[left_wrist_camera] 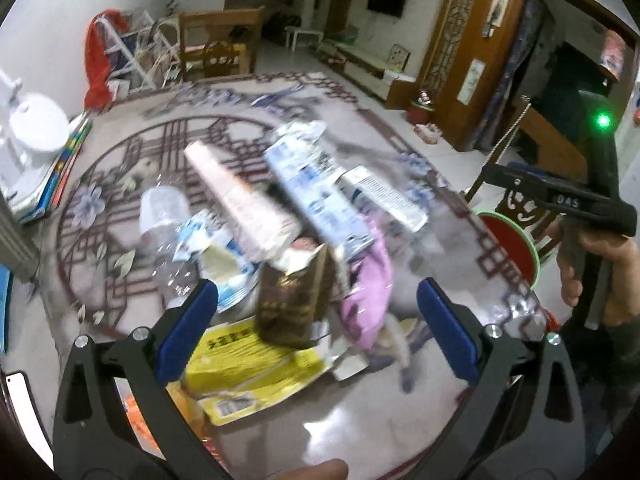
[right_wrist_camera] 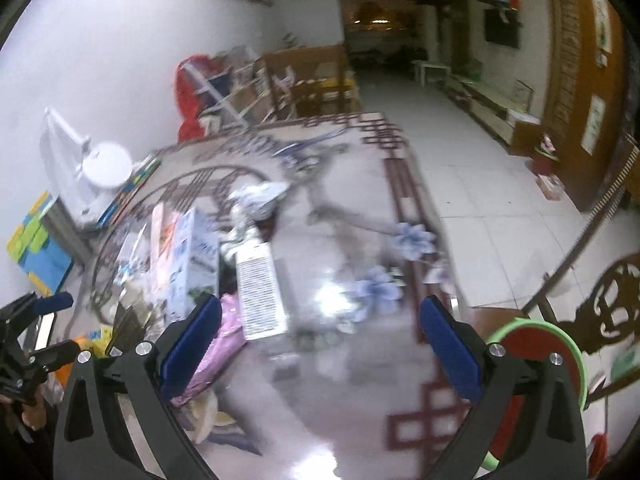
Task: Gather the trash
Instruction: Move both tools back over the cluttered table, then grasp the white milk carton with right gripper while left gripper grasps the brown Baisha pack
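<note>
Over the patterned bench (left_wrist_camera: 132, 152) both tools hang spread and empty — left tool (left_wrist_camera: 318, 320) above the heaped trash (left_wrist_camera: 280, 240), right tool (right_wrist_camera: 320, 328) over bare glossy top beside it, bench edge near.

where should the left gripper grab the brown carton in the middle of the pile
Probably by its two flat side walls, near the torn-open top. The brown carton stands roughly upright, nearest the open left gripper, between its fingers, so come straight in from the near side. The pink bag crowds its right, so stay high.
</note>
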`<state>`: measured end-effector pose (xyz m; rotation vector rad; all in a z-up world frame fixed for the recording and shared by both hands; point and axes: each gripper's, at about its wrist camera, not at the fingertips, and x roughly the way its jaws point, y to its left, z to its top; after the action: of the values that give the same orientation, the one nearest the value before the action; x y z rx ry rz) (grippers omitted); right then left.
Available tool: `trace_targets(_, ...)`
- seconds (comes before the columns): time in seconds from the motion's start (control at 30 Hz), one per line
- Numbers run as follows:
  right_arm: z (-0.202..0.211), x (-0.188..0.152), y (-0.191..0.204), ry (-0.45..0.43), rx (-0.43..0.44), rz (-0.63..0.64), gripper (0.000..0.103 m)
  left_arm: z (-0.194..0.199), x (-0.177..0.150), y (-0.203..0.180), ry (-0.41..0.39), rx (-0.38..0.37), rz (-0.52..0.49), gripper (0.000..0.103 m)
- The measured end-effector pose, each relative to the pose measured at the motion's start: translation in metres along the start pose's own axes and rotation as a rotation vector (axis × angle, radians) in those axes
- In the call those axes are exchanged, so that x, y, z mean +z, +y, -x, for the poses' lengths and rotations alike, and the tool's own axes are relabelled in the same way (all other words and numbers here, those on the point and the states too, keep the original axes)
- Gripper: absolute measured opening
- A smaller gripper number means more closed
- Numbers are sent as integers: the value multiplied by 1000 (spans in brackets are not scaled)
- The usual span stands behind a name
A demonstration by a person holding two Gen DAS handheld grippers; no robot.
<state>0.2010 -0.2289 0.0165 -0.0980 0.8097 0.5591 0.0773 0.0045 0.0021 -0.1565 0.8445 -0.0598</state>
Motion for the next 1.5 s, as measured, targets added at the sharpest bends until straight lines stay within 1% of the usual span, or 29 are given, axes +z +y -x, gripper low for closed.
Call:
trace_targets(0.17, -24, 1, 22, 46, 6, 55, 96, -14, -9, 8, 35, -7, -9, 97)
trace_targets(0.3, -41, -2, 26, 83, 11, 62, 96, -23, -13, 10, 51, 5, -30, 97)
trace_targets(0.53, -71, -4, 34, 145, 17, 126, 94, -42, -11, 17, 72, 7, -13, 97)
trace_targets(0.67, -88, -4, 42, 175, 18, 174, 90, -52, -9, 15, 83, 12, -30, 97)
trace_targets(0.8, -102, 0, 41, 197, 30, 159, 86, -57, -11, 17, 90, 8, -20, 97)
trace_targets(0.9, -114, 4, 37, 223, 35, 147, 79, -58, -11, 23, 90, 0, 13, 97)
trace_targets(1.0, -124, 5, 36, 248, 49, 134, 72, -59, -10, 21, 89, -4, 10, 97)
trace_targets(1.03, -128, 4, 35, 258, 57, 128, 68, -60, -10, 20, 91, -3, 8, 95)
trace_targets(1.07, -132, 4, 34, 272, 65, 121, 63, -61, -10, 19, 93, -1, 5, 91)
trace_targets(1.1, -133, 4, 34, 278, 66, 119, 60, -63, -11, 18, 99, 5, -1, 88)
trace_targets(1.17, -136, 2, 34, 288, 68, 119, 59, -67, -12, 17, 112, 18, -7, 75)
trace_targets(1.2, -136, 2, 35, 291, 70, 119, 59, -68, -12, 16, 114, 14, -6, 72)
trace_targets(1.23, -135, 1, 35, 291, 71, 120, 56, -69, -13, 16, 118, 8, -5, 68)
trace_targets(1.27, -135, 1, 35, 292, 73, 121, 53, -69, -14, 16, 119, 5, -6, 62)
trace_targets(1.3, -136, 1, 36, 293, 74, 121, 50, -70, -15, 14, 122, -1, -9, 59)
trace_targets(1.33, -136, 1, 37, 296, 79, 123, 42, -69, -15, 13, 122, -6, -9, 53)
trace_targets(1.37, -135, 1, 38, 295, 82, 127, 38, -68, -16, 12, 117, -6, -10, 51)
trace_targets(1.43, -131, 1, 38, 282, 75, 132, 37, -64, -16, 12, 103, -8, -8, 48)
trace_targets(1.5, -127, 2, 37, 269, 86, 119, 36, -59, -15, 13, 87, -11, 7, 47)
